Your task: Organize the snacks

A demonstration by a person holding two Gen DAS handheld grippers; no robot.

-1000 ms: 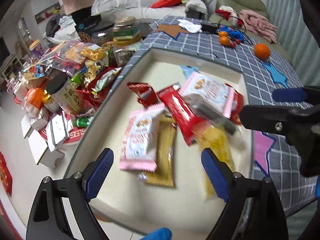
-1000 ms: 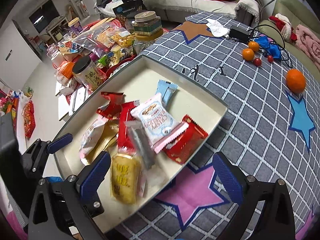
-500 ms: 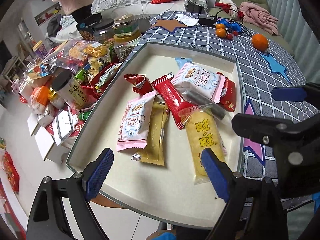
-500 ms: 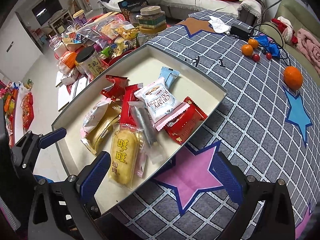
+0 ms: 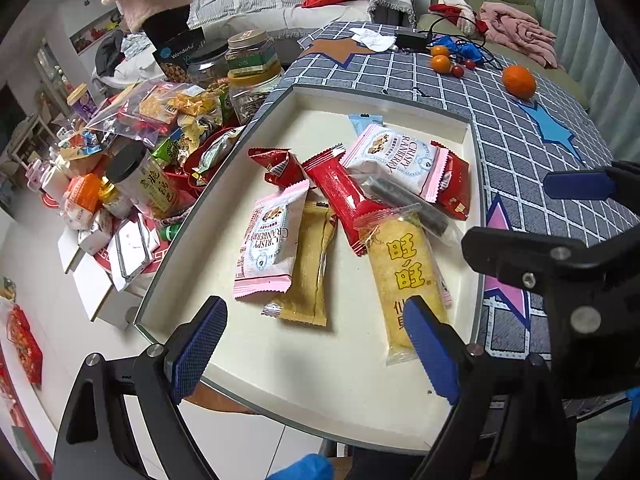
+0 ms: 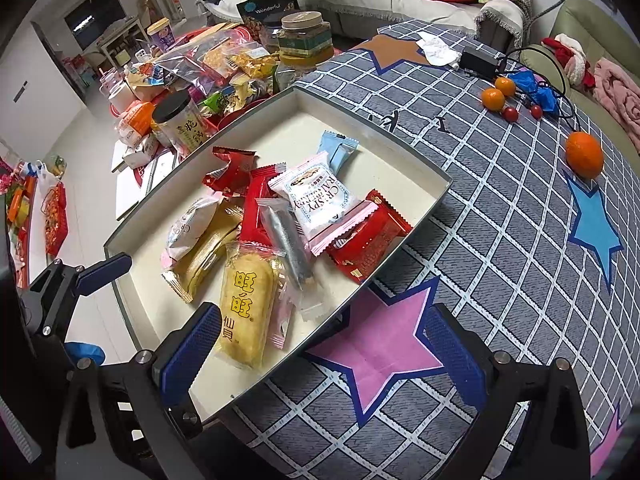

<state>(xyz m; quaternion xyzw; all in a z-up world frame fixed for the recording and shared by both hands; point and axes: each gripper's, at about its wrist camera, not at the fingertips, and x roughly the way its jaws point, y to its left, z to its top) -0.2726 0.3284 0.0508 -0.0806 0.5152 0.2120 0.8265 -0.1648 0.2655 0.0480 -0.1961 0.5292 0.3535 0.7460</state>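
On the tabletop (image 6: 500,240), over its grid-patterned cloth, we see a shallow cream tray (image 5: 280,360) (image 6: 384,128) holding the snacks in one loose heap. We count nine packets: a yellow rice cracker (image 5: 404,276) (image 6: 244,304) nearest us, a gold bar (image 5: 310,264) (image 6: 208,248) beside it, two pink-and-white cranberry packs (image 5: 268,240) (image 6: 320,200), a long red bar (image 5: 340,196) (image 6: 256,208), a crumpled red wrapper (image 5: 276,164) (image 6: 228,172), a flat red packet (image 5: 454,188) (image 6: 368,240), a clear sleeve with a dark stick (image 5: 408,208) (image 6: 286,240), and a pale blue packet (image 5: 362,122) (image 6: 338,148) at the far end.

Our left gripper (image 5: 316,344) hovers over the tray's near edge, fingers spread wide and holding nothing; its right finger (image 5: 428,348) overlaps the lower end of the rice cracker in the picture. Our right gripper (image 6: 320,352) is likewise spread apart and empty, straddling the tray's corner and a pink star (image 6: 380,344) on the cloth.

Only the right wrist view shows that pink star whole, plus the tray overhanging the tabletop's edge. Only the left wrist view shows the second cranberry pack's printed face; from the right it is half buried by the gold bar. Each view catches the other gripper at its margin.

Farther out we count three oranges (image 6: 584,156) and two small red fruits (image 6: 510,113). Beyond the tray's left side lies a low table (image 6: 132,168) crowded with jars (image 6: 306,36) and bagged snacks.
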